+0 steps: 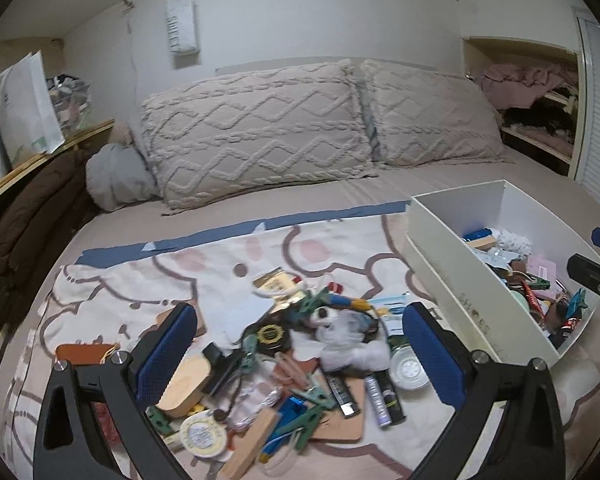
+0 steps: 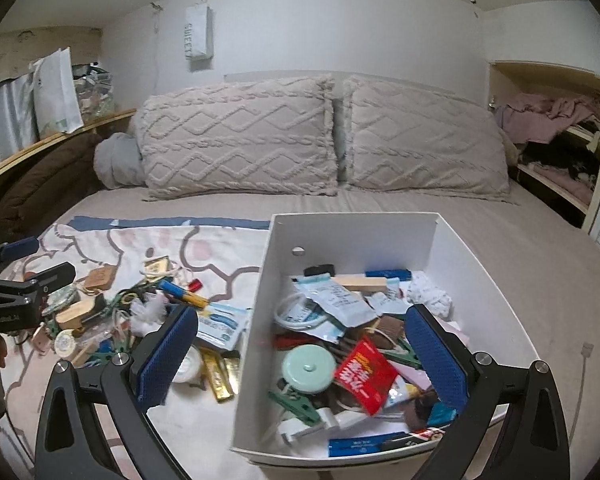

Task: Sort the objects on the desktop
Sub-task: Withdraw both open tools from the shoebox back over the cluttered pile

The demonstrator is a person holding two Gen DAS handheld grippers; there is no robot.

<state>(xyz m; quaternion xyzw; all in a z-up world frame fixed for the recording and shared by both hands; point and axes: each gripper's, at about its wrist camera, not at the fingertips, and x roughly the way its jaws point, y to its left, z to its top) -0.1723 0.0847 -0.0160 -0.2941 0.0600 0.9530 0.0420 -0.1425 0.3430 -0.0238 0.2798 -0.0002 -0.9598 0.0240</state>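
Both tongs are spread and empty. The left tongs hang over the pile of small objects on the patterned blanket on the bed. The right tongs hang over the white box, right of the pile and part-filled.

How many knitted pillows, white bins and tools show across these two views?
Knitted pillows: 2
White bin: 1
Tools: 2, the left tool and the right tool, both open and holding nothing
Total: 5
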